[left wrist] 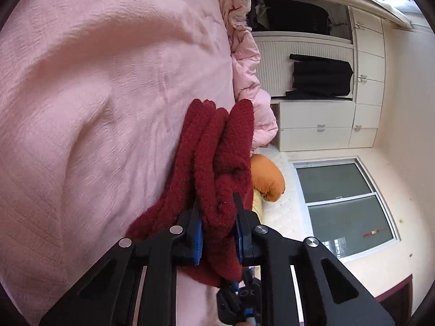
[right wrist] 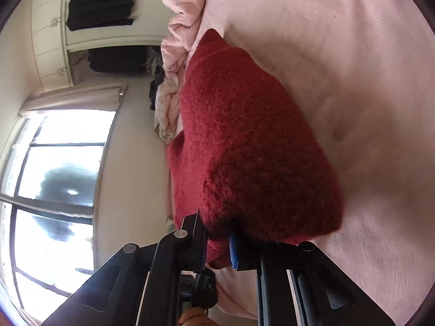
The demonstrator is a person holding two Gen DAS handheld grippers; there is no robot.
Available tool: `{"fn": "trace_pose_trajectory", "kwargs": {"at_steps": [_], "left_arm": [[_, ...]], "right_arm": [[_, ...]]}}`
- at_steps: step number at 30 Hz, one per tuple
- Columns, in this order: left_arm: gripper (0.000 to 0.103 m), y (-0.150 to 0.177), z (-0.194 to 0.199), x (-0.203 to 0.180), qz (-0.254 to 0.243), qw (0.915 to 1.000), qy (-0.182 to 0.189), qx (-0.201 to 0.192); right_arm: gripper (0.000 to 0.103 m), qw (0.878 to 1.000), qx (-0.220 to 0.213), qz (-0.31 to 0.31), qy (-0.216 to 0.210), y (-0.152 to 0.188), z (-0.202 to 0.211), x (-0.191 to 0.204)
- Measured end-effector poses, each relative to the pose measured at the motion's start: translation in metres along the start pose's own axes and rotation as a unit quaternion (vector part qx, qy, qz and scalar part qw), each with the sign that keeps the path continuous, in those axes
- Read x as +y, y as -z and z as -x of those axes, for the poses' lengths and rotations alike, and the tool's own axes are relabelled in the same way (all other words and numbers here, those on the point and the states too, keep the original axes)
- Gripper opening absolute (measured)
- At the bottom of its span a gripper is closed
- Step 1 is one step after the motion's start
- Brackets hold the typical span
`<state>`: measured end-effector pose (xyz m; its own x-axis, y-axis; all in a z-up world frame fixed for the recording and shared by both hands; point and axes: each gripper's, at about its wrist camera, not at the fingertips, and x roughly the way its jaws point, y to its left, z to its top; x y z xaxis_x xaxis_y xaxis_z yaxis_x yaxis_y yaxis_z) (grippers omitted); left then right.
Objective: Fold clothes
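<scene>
Left wrist view: your left gripper (left wrist: pixel 217 217) clamps bunched folds of the red knit garment (left wrist: pixel 214 146) on the pink bedsheet (left wrist: pixel 95 95). Your right gripper (right wrist: pixel 217 233) grips the garment's edge likewise.

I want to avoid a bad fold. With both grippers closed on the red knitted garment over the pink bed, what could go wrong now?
1. The left gripper pinches a thick bunch of the red garment; layers may slip out unevenly.
2. The right gripper holds only an edge, so the heavy knit could stretch or pull free.
3. The garment lies close to the crumpled pink duvet and may drag against it.
</scene>
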<state>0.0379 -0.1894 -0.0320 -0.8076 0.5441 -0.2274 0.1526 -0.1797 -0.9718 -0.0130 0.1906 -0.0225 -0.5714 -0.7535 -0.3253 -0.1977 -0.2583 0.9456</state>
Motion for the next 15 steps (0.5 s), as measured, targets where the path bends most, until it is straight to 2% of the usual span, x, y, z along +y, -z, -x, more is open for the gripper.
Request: {"fn": "trace_pose_trajectory", "kwargs": {"at_steps": [1,2,3,4,5,7,8,9,10,12,13,14,15], "left_arm": [[0.02,0.001,0.002,-0.001,-0.002,1.0,0.0,-0.003],[0.023,0.002,0.004,-0.002,-0.004,1.0,0.001,-0.005],[0.027,0.003,0.005,-0.002,-0.006,0.9999,0.001,-0.008],[0.039,0.001,0.006,-0.002,-0.005,0.9999,0.0,-0.012],[0.046,-0.001,0.006,-0.002,-0.003,0.9999,-0.002,-0.017],[0.044,-0.004,0.004,0.0,-0.002,0.9997,-0.012,-0.02],[0.021,-0.006,0.001,0.002,-0.003,0.9997,-0.019,-0.018],[0.017,-0.006,-0.002,0.001,-0.008,0.9995,-0.027,-0.013],[0.017,-0.006,-0.003,-0.002,-0.019,0.999,-0.038,-0.014],[0.018,-0.004,-0.003,-0.013,-0.053,0.9964,-0.063,-0.02],[0.025,-0.002,-0.002,-0.023,-0.083,0.9924,-0.088,-0.024],[0.037,0.004,-0.003,-0.035,-0.124,0.9841,-0.123,-0.032],[0.043,0.011,-0.004,-0.047,-0.168,0.9718,-0.161,-0.041]], "right_arm": [[0.027,1.0,0.007,-0.006,0.004,0.004,0.003,-0.004],[0.052,1.0,0.005,-0.022,-0.002,0.005,0.005,-0.008],[0.058,0.999,0.004,-0.039,-0.009,0.007,0.007,-0.013],[0.062,0.998,0.001,-0.054,-0.015,0.009,0.01,-0.017],[0.067,0.998,-0.011,-0.059,-0.018,0.007,0.015,-0.018],[0.068,0.997,-0.035,-0.068,-0.023,0.003,0.024,-0.019],[0.052,0.996,-0.053,-0.068,-0.019,0.0,0.03,-0.021],[0.028,0.996,-0.063,-0.065,-0.009,-0.004,0.033,-0.023],[0.018,0.996,-0.061,-0.062,0.002,-0.006,0.032,-0.025],[0.021,0.997,-0.052,-0.053,0.009,-0.006,0.033,-0.028],[0.03,0.998,-0.047,-0.046,0.009,-0.005,0.034,-0.028],[0.039,0.999,-0.042,-0.022,0.02,-0.003,0.034,-0.022],[0.042,0.999,-0.038,0.004,0.032,-0.001,0.035,-0.016]]}}
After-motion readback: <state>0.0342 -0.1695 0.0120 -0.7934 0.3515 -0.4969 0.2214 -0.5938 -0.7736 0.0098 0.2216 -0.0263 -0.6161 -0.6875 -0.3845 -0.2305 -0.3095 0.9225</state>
